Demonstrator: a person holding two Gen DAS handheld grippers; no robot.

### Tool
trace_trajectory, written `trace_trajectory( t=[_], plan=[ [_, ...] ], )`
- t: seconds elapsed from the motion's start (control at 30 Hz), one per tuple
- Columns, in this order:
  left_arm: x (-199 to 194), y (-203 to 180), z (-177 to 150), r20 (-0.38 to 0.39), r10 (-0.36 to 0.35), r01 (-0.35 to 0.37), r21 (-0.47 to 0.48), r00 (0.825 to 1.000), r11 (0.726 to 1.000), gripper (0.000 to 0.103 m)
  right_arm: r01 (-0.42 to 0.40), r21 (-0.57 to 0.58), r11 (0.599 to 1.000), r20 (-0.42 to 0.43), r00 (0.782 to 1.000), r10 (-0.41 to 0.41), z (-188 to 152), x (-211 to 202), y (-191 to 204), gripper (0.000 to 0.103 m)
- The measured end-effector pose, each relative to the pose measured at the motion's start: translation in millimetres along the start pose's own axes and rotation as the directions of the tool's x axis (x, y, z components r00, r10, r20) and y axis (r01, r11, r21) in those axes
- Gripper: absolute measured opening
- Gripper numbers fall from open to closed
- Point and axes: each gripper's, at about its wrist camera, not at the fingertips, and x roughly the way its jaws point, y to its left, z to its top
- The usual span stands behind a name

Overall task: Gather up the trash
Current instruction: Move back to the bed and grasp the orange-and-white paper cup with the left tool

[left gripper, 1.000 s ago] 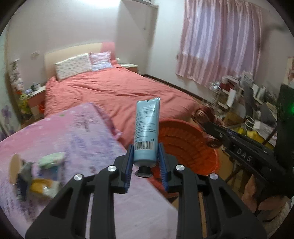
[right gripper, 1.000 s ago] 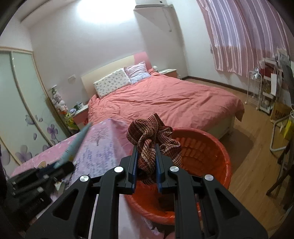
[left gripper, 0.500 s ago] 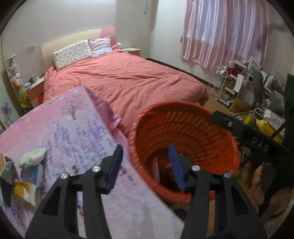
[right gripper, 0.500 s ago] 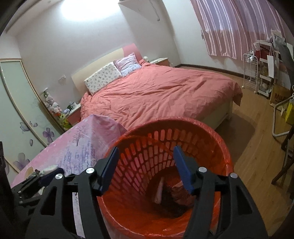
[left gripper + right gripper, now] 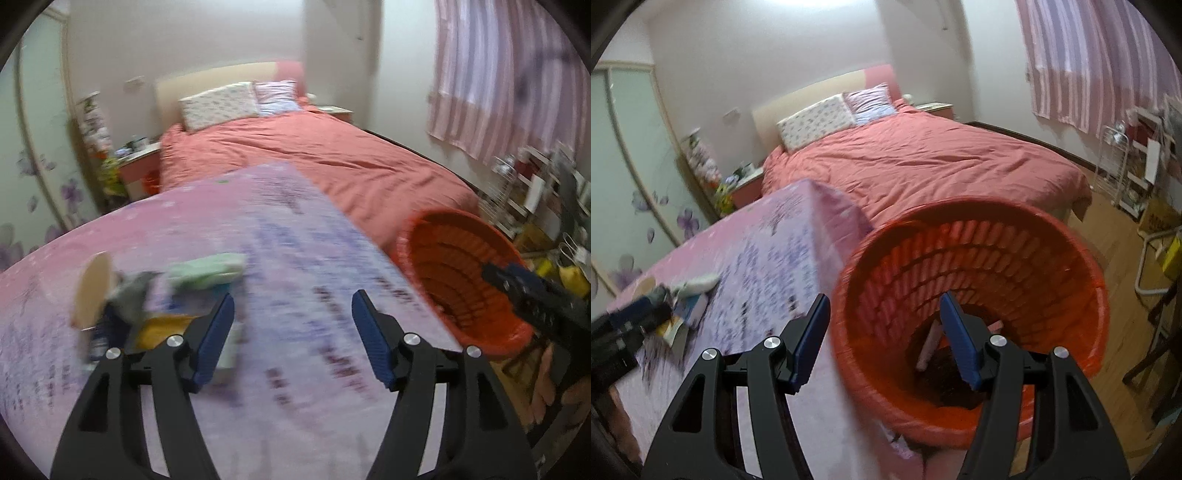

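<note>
Trash: tube (image 5: pixel 929 345) and dark cloth (image 5: pixel 945 384) now down in orange basket (image 5: pixel 1027 236), released from both grippers a second ago. Left hand-held gripper (image 5: pixel 291 338) spread and empty, swung back over pink worktop (image 5: pixel 295 229) toward blurred litter pile (image 5: pixel 162 291) at 10 o'clock; right hand-held gripper (image 5: pixel 884 338) spread too, above basket rim. Likely next: pick from pile, basket waiting at 3 o'clock.

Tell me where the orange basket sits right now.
The orange basket stands on the floor at the pink-clothed table's right edge, before the bed; the right wrist view looks straight into it.
</note>
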Motion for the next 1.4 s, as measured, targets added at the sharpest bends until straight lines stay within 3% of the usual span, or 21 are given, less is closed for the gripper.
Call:
trace_trajectory(
  t=[0.17,0.3,0.4,0.57,0.7,1.07,1.17,1.33,1.37,1.4],
  plan=[
    [-22,66,-2,0.023,0.133,-0.130,-0.086,0.991,0.988,0.066,-0.037,-0.045,0.998,-0.034,0.999,0.036,-14,2,34,0.062],
    [-31,115,-2,0.034,0.246,-0.238,-0.150,0.969,0.960,0.066,-0.059,-0.082,0.995,-0.054,0.997,0.055,-21,4,59,0.062],
    [-20,152,-1,-0.008,0.305,-0.301,-0.192,0.952,0.934,0.065,-0.079,-0.093,0.992,-0.069,0.995,0.073,-25,6,76,0.062],
    [7,174,-9,-0.084,0.284,-0.295,-0.204,0.955,0.933,0.056,-0.110,-0.117,0.987,-0.090,0.991,0.100,-31,7,102,0.062],
    [21,184,-16,-0.125,0.296,-0.317,-0.207,0.947,0.926,0.047,-0.125,-0.137,0.983,-0.108,0.988,0.110,-37,9,118,0.062],
    [11,245,-63,-0.201,0.350,-0.396,-0.278,0.915,0.875,0.046,-0.208,-0.183,0.961,-0.159,0.971,0.180,-49,25,163,0.062],
    [10,250,-65,-0.182,0.332,-0.373,-0.277,0.925,0.886,0.046,-0.230,-0.194,0.954,-0.172,0.965,0.198,-51,30,179,0.066],
    [20,233,-58,-0.141,0.344,-0.364,-0.159,0.928,0.918,0.045,-0.238,-0.236,0.942,-0.184,0.963,0.197,-53,36,201,0.066],
    [23,231,-57,-0.145,0.336,-0.356,-0.147,0.931,0.923,0.040,-0.237,-0.243,0.941,-0.186,0.963,0.195,-53,37,204,0.066],
    [26,230,-55,-0.147,0.329,-0.349,-0.139,0.933,0.927,0.024,-0.236,-0.246,0.940,-0.187,0.963,0.193,-53,38,205,0.066]
  ],
)
